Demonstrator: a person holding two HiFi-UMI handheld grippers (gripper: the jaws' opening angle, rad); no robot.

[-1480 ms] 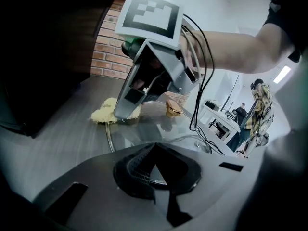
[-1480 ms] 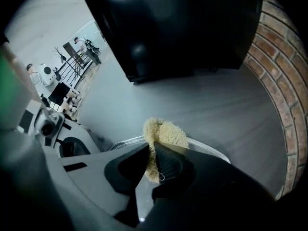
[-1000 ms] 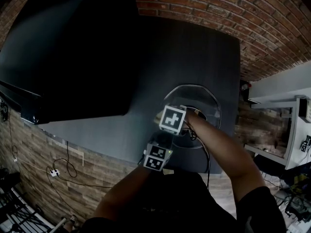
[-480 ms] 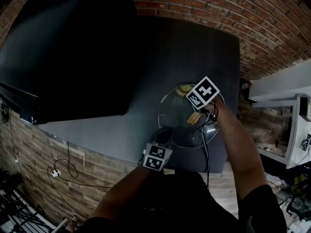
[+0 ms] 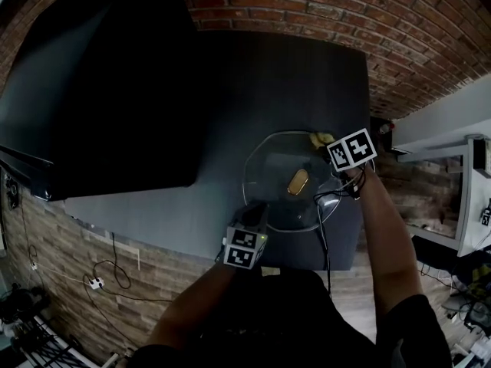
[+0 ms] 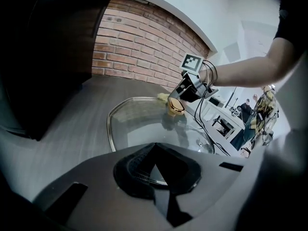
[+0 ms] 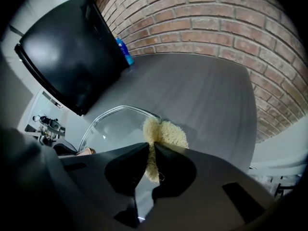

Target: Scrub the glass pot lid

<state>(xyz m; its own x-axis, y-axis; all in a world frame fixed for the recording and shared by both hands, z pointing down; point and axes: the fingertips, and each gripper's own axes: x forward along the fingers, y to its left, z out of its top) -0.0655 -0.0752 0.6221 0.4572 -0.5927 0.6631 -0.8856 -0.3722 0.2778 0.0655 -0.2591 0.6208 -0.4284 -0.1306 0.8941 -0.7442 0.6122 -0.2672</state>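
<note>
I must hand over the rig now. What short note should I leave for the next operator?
Left gripper: shut on the near rim of the glass pot lid, steadying it on the grey table.
Right gripper: shut on the yellow scrubber, which sits at the lid's far rim, beyond the gold knob.
Done: cannot tell how much is clean.
To do: scrub the whole glass.

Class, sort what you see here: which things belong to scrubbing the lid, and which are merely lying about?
In the job: glass pot lid, gripped at its rim by the left claw; yellow scrub pad, pinched in the right claw.
Lying about: blue bottle, black screen.
</note>
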